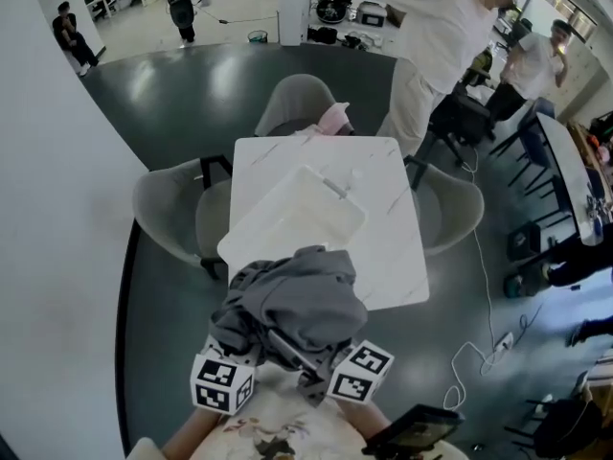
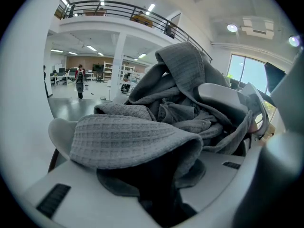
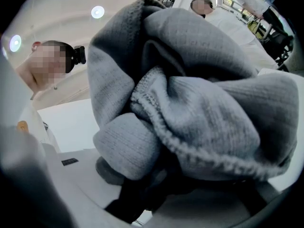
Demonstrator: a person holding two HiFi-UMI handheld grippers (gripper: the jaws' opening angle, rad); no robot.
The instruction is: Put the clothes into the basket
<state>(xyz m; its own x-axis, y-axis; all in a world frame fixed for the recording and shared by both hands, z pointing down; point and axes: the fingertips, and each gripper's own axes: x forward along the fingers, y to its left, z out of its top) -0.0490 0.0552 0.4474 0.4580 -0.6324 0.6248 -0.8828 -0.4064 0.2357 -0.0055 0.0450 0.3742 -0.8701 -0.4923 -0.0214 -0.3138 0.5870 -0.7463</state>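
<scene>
The step in hand, as we judge it, is the carry of the grey garment point(image 1: 297, 300) to the basket point(image 1: 287, 220). The left claw point(image 2: 152, 175) is closed on a thick waffle-knit fold, and the right claw point(image 3: 142, 189) is closed on a ribbed hem and a rolled wad of the same garment; each is at a middling width because the cloth fills the gap. The garment is bunched between the two claws at the near end of the basket, and in the head view it overlaps the basket's near rim; we cannot tell whether it touches that rim. To do the step well, we advance both claws together so the bundle does not stretch or unroll, and we bring it over the middle of the basket before lowering it. We release only when the bulk sits inside the walls, and we open both claws wide so that no fold catches on a pad. Loose ends that hang outside the rim are the likely fault, so we check the near edge. The basket is white, shallow and empty, and it lies at an angle on a white marbled bench point(image 1: 383, 247). Three grey chairs point(image 1: 168, 204) stand around the bench, and a pink item point(image 1: 333, 118) lies on the far one. The floor point(image 1: 172, 94) is dark green, a cable point(image 1: 479, 353) trails at the right, and people stand beyond.
</scene>
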